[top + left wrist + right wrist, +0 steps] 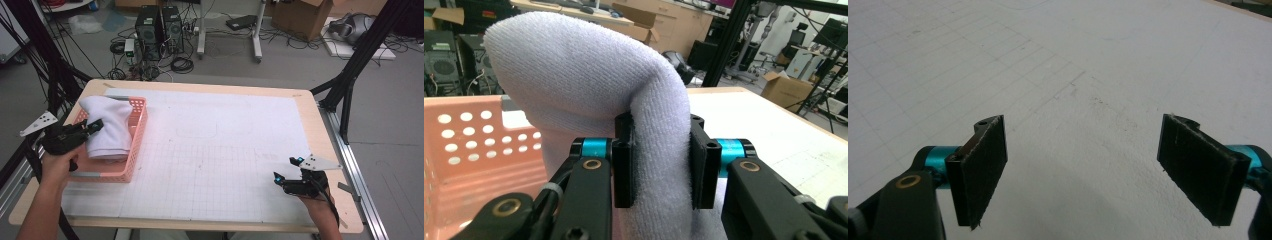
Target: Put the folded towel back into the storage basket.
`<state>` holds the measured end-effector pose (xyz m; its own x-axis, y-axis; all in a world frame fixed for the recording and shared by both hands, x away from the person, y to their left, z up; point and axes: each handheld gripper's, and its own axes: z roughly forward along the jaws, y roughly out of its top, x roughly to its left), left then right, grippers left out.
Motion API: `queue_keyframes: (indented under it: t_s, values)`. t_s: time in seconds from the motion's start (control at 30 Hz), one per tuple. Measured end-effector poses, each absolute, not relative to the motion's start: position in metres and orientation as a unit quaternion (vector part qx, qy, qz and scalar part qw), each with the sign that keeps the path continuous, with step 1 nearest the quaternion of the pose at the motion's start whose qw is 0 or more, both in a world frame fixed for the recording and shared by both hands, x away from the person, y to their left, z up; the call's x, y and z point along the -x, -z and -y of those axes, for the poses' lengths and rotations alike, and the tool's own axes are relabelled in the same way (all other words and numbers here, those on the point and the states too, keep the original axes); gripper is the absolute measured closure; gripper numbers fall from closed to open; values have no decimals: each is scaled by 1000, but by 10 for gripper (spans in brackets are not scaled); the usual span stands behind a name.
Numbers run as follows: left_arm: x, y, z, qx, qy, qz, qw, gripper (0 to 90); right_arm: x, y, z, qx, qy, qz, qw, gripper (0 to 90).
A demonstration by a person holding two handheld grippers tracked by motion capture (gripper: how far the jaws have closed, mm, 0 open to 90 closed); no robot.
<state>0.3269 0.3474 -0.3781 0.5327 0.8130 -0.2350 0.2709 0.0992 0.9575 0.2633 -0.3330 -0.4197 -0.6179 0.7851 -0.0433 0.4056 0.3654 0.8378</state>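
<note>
At the far left of the tabletop [210,100] stands a pink basket [131,159] with perforated walls, and a folded white towel [107,125] lies in it, bulging above the rim. The left gripper [95,125] reaches in from the near left side, and its fingers [623,165] are closed on a thick fold of the towel, which is squeezed between both pads. The grip is taken on the upper fold, probably so that the cloth can be guided in the basket without the gripper touching the wall. In the middle, the white gridded mat [215,165] carries nothing. At the near right, the right gripper [286,170] hovers low over the mat, well apart from the basket. Its fingers [979,170] stand wide apart with nothing between them; I judge it waits there to leave room for the left hand.
</note>
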Motion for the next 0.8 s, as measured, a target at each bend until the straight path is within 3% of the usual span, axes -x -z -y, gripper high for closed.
queue_keyframes:
  t_s: [0.27,0.5,0.8]
  values:
    - [-332,377,-347,-645,-227,-456,569,647,-263,420,333,-374,-421,-795,224,190]
    - [-335,374,-355,-637,-200,-518,534,491,-264,420,332,-373,-420,-796,224,190]
    - [-329,368,-365,-620,-240,-550,505,381,-264,420,331,-372,-420,-797,224,190]
